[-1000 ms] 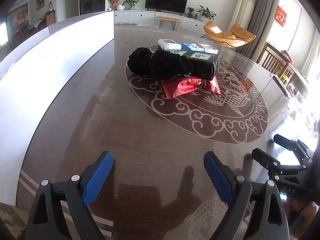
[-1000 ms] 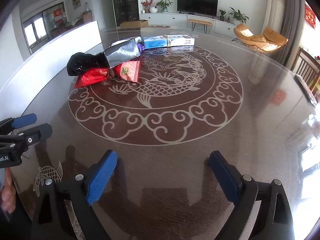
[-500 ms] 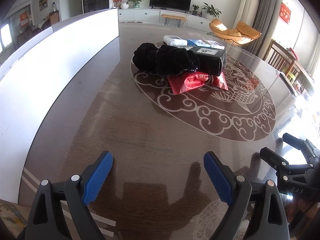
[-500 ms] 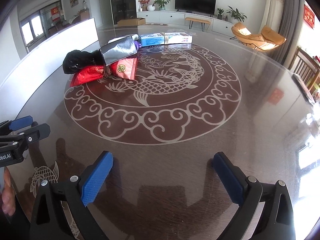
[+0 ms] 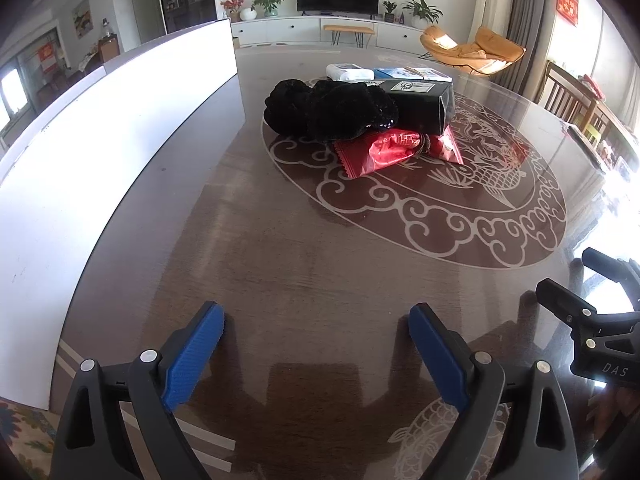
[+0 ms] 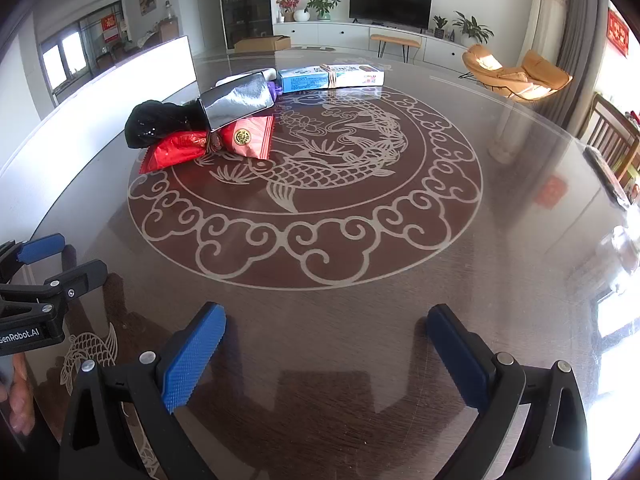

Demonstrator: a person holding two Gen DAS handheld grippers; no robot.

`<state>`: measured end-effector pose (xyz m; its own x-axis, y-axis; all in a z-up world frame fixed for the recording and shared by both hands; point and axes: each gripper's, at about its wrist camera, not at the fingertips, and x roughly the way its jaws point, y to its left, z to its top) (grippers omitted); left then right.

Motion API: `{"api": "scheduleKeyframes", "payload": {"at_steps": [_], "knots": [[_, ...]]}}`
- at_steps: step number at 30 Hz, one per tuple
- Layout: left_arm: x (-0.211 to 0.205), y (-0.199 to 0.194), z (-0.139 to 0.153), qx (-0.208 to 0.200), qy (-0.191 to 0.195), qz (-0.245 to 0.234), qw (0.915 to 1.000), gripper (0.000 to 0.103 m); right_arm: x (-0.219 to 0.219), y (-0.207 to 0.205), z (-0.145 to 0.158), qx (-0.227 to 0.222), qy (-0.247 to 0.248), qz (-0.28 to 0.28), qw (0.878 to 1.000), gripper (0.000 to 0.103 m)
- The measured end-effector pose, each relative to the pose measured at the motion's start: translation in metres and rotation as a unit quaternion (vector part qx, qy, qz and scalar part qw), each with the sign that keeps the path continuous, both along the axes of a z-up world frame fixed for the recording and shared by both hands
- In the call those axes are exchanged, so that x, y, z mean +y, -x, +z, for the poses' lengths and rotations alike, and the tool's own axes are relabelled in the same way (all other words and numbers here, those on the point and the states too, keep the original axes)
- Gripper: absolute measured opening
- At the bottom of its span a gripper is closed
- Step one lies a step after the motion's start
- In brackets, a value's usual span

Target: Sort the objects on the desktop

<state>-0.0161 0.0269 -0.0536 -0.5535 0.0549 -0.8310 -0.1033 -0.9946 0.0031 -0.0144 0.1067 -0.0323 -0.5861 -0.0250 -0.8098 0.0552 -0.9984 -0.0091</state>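
Both grippers over the near edge of the round brown table (image 6: 400, 320), angled down at the glossy top, nothing between the jaws of either.

Left gripper (image 5: 316, 336): jaws spread wide, blue pads (image 5: 192, 360) clear of the table surface. Right gripper (image 6: 326, 340): jaws also wide apart, having just been opening over the last second, now at about full spread. In the left wrist view the right gripper shows at 4 o'clock; in the right wrist view the left one sits at 9 o'clock.

Objects to sort are 1 cluster well apart from both grippers, at 12 o'clock in the left wrist view, 10-11 o'clock in the right wrist view:
- black crumpled bag (image 5: 332, 110), touching the black box (image 5: 420, 106)
- red snack packet (image 5: 380, 150) partly under those 2
- 2nd red packet with a gold emblem (image 6: 250, 138), beside it
- blue-and-white carton (image 6: 332, 76) at the far side, white pack (image 5: 348, 72) next to it

White board (image 5: 100, 152) stands along the table's left edge.
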Motion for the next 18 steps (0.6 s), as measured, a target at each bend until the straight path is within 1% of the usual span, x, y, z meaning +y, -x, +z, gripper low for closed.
{"api": "scheduleKeyframes", "payload": {"at_steps": [3, 4, 5, 8, 18], "knots": [[0.0003, -0.0002, 0.0000, 0.000, 0.001, 0.000, 1.0000, 0.095, -0.0001, 0.0001, 0.0000, 0.000, 0.000, 0.000, 1.000, 0.101], [0.0004, 0.0000, -0.0007, -0.001, 0.002, 0.002, 1.0000, 0.100, -0.0001, 0.0002, 0.0000, 0.000, 0.000, 0.000, 1.000, 0.101], [-0.0005, 0.0014, -0.0024, -0.006, 0.002, 0.005, 1.0000, 0.103, -0.0001, 0.0002, 0.0000, 0.000, 0.000, 0.000, 1.000, 0.101], [-0.0030, 0.0027, -0.0032, -0.006, 0.000, 0.012, 0.9999, 0.103, 0.0001, 0.0004, -0.0008, 0.000, 0.000, -0.001, 1.000, 0.102], [-0.0034, 0.0026, -0.0037, -0.006, 0.000, 0.012, 0.9999, 0.103, -0.0002, 0.0004, -0.0006, 0.000, 0.000, -0.001, 1.000, 0.102]]}}
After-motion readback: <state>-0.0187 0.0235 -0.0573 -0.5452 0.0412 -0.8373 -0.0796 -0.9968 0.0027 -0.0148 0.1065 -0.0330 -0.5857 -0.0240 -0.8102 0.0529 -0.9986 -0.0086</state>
